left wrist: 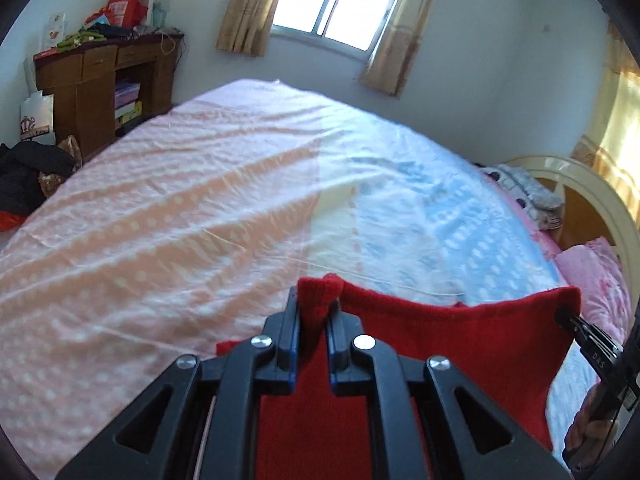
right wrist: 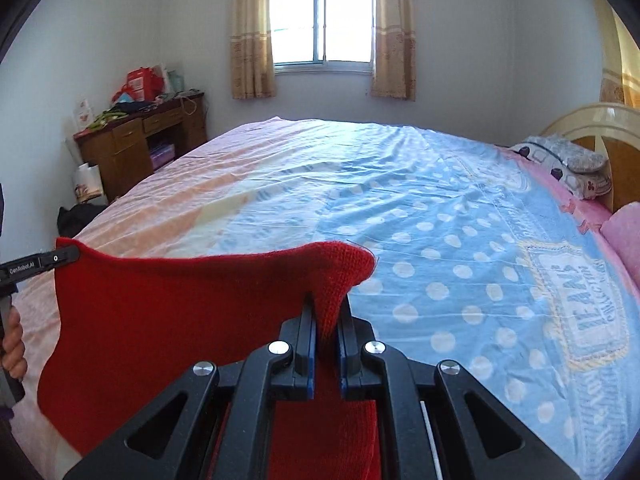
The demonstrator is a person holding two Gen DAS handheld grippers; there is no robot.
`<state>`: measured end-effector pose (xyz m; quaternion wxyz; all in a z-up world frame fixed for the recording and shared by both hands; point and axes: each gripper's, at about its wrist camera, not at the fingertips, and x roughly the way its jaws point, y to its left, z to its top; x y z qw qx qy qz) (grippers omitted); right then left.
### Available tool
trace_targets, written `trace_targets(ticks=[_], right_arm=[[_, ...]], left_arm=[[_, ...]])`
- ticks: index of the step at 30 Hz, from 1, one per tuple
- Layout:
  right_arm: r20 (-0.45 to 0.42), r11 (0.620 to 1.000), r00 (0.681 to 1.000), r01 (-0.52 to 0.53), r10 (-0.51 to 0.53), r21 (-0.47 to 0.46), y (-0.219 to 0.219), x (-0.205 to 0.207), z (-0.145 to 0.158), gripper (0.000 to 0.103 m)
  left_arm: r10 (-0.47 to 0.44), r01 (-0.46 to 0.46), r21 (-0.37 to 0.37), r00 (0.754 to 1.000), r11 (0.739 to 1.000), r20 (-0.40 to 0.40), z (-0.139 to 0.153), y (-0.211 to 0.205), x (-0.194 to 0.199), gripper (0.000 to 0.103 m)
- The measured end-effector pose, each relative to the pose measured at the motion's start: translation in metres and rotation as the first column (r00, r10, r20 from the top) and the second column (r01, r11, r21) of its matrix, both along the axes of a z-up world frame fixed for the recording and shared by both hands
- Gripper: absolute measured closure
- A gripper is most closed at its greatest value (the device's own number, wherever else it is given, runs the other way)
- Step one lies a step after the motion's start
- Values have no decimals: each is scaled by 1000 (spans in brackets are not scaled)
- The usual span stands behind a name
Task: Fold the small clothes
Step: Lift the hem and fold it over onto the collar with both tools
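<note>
A red knitted garment (left wrist: 460,344) hangs stretched between my two grippers above the bed. My left gripper (left wrist: 314,308) is shut on one upper corner of it. My right gripper (right wrist: 328,312) is shut on the other upper corner of the garment (right wrist: 180,312). In the left wrist view the right gripper (left wrist: 568,316) shows at the far right, pinching the cloth's corner. In the right wrist view the left gripper (right wrist: 64,256) shows at the far left, holding the opposite corner. The cloth's lower part drops out of sight below both views.
A bed with a pink and blue dotted sheet (right wrist: 420,220) fills the space ahead. Pillows (right wrist: 576,168) and a cream headboard (right wrist: 592,120) lie at the right. A wooden desk (right wrist: 132,148) with clutter stands at the far left, under a curtained window (right wrist: 324,20).
</note>
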<state>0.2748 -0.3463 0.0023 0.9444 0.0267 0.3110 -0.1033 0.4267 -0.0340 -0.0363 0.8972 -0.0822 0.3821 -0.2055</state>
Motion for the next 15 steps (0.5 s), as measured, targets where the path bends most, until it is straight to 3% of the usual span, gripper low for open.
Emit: trace_targets(ticks=[4,6,8,10,15], right_arm=[[-129,999,991,46,-44,16,-16,38,-63,96],[-247,998,967,65,-57,26,-22,54,-97,96],[-177,996,982,81,-73,43,-27,49,-84,96],[-179,997,982,67,-60,36,-25,48,-85,96],[-193,996,979,71,-61,45,-27,46,-85,96]], left_arm=[[35,-17,205,996,979,-86,-56,-30,21,91],[45,-31,257,998,966,-49,-58,-36,16,87],[43,-40,316,999,948,-2,-56,-45,8,86],[48,-45,358,999,933,1,-61,-49,7,86],[59,-53,325,998,944,-9,-61,-41,9,84]])
